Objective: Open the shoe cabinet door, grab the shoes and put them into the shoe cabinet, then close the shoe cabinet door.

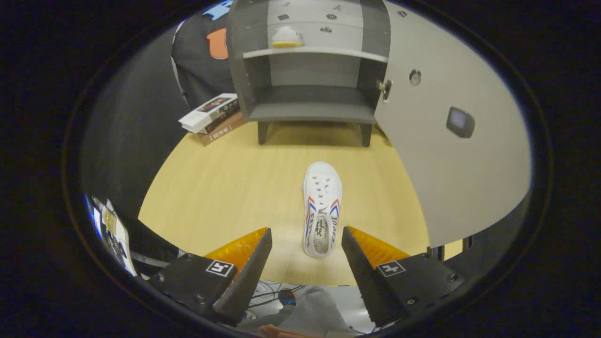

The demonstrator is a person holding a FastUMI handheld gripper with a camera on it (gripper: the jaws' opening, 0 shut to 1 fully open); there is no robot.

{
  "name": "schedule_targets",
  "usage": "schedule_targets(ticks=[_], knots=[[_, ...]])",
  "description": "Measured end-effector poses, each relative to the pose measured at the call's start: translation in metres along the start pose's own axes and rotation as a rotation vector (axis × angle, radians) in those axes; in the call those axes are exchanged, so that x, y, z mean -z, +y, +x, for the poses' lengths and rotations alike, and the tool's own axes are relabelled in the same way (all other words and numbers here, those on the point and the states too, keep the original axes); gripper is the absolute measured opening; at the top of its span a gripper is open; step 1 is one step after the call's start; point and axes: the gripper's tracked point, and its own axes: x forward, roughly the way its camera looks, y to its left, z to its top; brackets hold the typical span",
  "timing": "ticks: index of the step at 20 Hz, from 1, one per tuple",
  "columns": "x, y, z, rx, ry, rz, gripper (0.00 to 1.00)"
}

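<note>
A white sneaker (321, 206) with red and blue side stripes lies on the wooden table (225, 188), toe pointing toward the cabinet, heel reaching in between my fingertips. My gripper (306, 234) stands open, one finger on each side of the heel, touching nothing. Beyond the shoe the grey shoe cabinet (307, 70) stands on short legs with its door (450, 122) swung wide open to the right. Its lower shelf is bare. A second white shoe (287, 37) with a yellow sole rests on the upper shelf.
A stack of books (213, 117) lies to the left of the cabinet at the table's back. The open door reaches forward along the right side of the table. A person's sleeve (314, 310) shows below my fingers, off the table's front edge.
</note>
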Motion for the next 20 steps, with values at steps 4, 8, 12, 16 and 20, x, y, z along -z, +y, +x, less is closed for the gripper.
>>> schedule_targets(ticks=[4,8,12,16,20], knots=[[-0.003,-0.001,0.046,-0.026,0.071,0.061,0.90],[0.008,0.000,0.085,-0.041,0.179,0.122,0.80],[0.015,-0.007,0.114,-0.026,0.234,0.146,0.55],[0.019,-0.006,0.129,-0.067,0.253,0.191,0.08],[0.019,-0.005,0.134,-0.036,0.228,0.129,0.07]])
